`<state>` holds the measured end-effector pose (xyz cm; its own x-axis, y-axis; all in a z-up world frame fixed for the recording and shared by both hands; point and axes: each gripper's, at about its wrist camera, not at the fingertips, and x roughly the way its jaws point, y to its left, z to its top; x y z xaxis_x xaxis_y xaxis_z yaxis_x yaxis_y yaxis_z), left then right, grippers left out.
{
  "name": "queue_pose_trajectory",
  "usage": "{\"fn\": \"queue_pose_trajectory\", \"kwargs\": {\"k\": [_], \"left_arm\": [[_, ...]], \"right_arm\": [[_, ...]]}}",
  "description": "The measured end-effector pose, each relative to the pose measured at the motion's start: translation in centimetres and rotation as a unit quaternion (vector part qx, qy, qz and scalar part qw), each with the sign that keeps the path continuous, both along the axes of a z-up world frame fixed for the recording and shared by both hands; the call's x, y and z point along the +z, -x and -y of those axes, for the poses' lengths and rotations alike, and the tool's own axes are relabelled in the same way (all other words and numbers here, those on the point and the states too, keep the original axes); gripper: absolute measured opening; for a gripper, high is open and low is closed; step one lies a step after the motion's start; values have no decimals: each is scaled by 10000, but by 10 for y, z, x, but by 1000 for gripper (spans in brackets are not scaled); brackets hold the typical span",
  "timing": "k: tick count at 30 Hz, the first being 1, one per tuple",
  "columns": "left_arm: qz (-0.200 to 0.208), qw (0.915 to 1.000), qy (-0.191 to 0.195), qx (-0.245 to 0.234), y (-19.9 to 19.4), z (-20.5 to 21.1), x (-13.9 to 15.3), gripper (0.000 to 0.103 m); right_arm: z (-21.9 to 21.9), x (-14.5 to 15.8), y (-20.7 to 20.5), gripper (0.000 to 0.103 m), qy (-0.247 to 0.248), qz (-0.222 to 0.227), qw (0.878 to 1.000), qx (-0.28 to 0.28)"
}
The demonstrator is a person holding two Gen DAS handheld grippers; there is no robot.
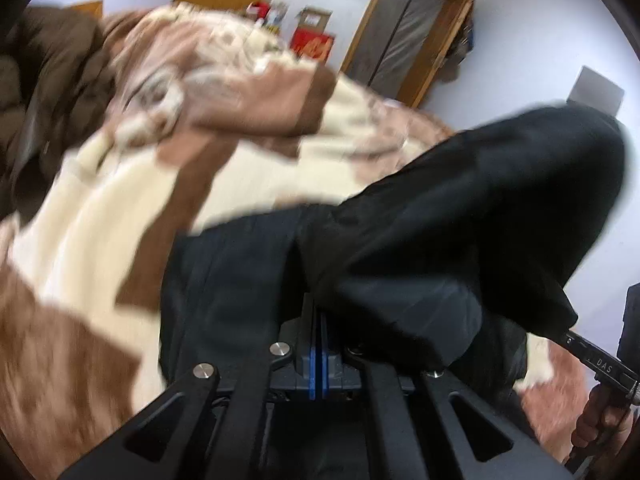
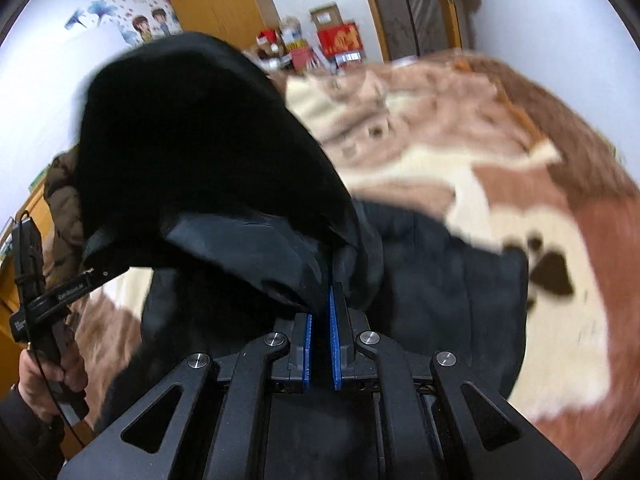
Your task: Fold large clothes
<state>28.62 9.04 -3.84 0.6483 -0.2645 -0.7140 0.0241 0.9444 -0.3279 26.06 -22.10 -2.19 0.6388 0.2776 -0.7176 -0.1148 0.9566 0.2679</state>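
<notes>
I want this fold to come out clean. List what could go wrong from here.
1. The black jacket hangs bunched from both grippers; the raised part may flop unevenly onto the lower part.
2. The right gripper pinches only a thin edge of fabric, which might slip out.
3. The fleece blanket beneath lies rumpled, so the fold may land crooked.

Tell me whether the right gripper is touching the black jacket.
Touching. In the right wrist view the right gripper has its jaws closed on a fold of the black jacket, which rises from between the blue pads.
</notes>
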Motion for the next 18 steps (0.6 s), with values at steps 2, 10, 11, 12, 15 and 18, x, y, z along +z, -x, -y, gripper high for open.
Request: {"fn": "queue_pose_trajectory", "kwargs": {"k": [2,10,11,12,15,18], "left_arm": [[-327,9994,-73,110,12,-5,-21,1],[-724,9970,-68,260,59,-23,-40,2],[-656,9975,-65,270,60,-23,-35,2],[-560,9981,-40,249,60,-21,-28,2],[-291,9996,64,35,47,-8,-10,9],[-158,9998,37,-101,33,12,-5,45]], "right_arm": [[3,-18,10,7,48,-253,9997,-50],[28,-29,40,38,-86,-472,9983,-322],[29,-25,38,42,-121,-408,9985,-332],[28,-20,35,42,-163,-340,9988,-318],[15,-13,19,43,-353,-248,9989,-203],[4,-27,-3,49,-745,-487,9960,-93]]}}
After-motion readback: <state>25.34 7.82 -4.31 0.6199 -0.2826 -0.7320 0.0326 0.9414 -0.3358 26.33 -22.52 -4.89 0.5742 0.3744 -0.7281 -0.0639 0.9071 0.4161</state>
